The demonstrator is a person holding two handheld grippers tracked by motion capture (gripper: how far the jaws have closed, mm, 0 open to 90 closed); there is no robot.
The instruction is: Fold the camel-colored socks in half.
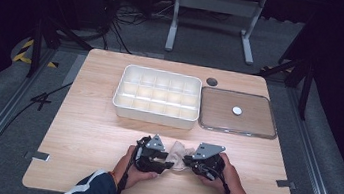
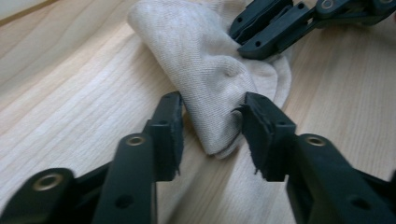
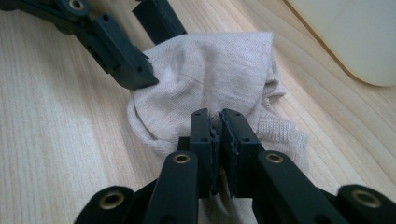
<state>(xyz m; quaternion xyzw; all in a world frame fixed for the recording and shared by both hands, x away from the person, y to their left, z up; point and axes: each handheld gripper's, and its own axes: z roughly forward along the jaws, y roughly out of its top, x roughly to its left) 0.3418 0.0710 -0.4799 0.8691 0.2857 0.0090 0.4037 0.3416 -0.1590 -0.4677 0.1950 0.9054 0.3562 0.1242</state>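
Observation:
A beige sock [image 1: 180, 153] lies crumpled on the wooden table near its front edge, between my two grippers. In the left gripper view the left gripper [image 2: 212, 123] has its jaws around a folded end of the sock [image 2: 210, 79], and both pads press into the fabric. The right gripper [image 3: 218, 126] has its jaws almost together, pinching a bunch of the sock [image 3: 210, 70] by its ribbed cuff. From above, the left gripper [image 1: 168, 164] and the right gripper [image 1: 187, 163] face each other, each held in one of the person's hands.
A white tray with several compartments [image 1: 155, 115] stands behind the sock at mid table. To its right lies a flat clear lid [image 1: 256, 131] with a small white disc [image 1: 236, 110] on it. A dark round spot [image 1: 212, 81] sits near the far edge.

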